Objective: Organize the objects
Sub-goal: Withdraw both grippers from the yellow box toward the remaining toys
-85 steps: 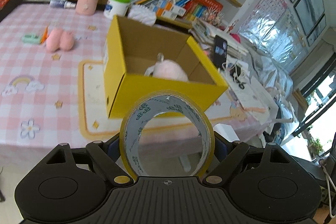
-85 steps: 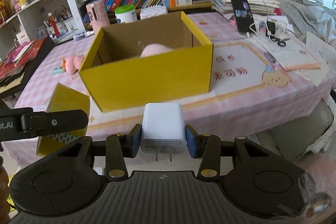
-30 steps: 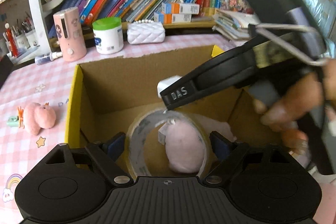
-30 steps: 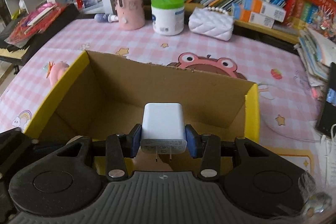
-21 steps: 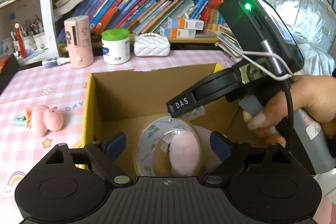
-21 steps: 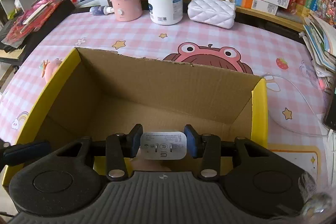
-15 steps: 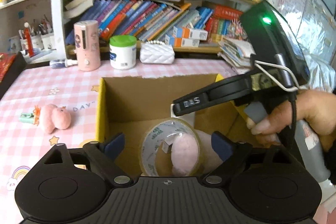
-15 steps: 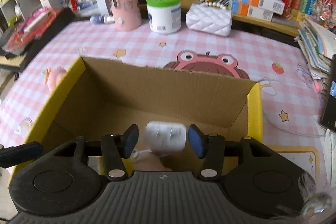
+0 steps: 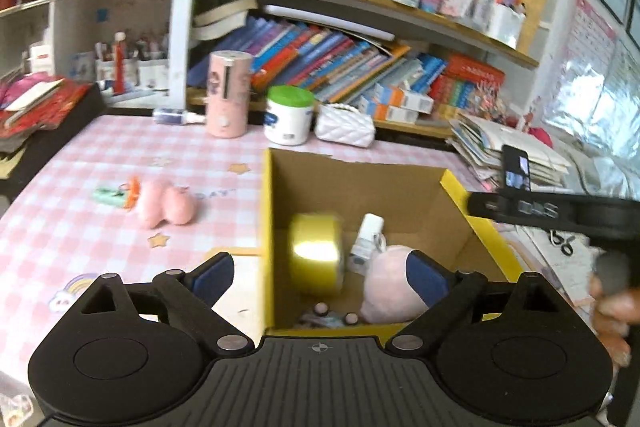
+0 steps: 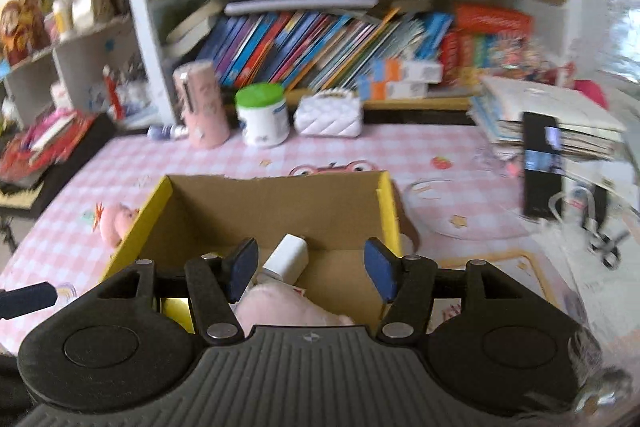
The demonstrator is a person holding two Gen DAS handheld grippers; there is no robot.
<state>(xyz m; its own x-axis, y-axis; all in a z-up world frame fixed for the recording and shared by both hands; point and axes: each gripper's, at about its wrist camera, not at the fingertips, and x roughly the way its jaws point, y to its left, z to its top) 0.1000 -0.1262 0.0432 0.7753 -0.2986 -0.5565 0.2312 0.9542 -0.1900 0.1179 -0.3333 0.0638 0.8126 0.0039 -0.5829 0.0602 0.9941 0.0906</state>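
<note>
pink plush toy (image 9: 166, 203) beside yellow box (image 9: 267, 227)

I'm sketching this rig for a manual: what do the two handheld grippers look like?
Both the left gripper and right gripper are matte black, with a ribbed centre plate, round discs either side, silver pivot pins and blue-padded fingers. No sleeve shows.
</note>
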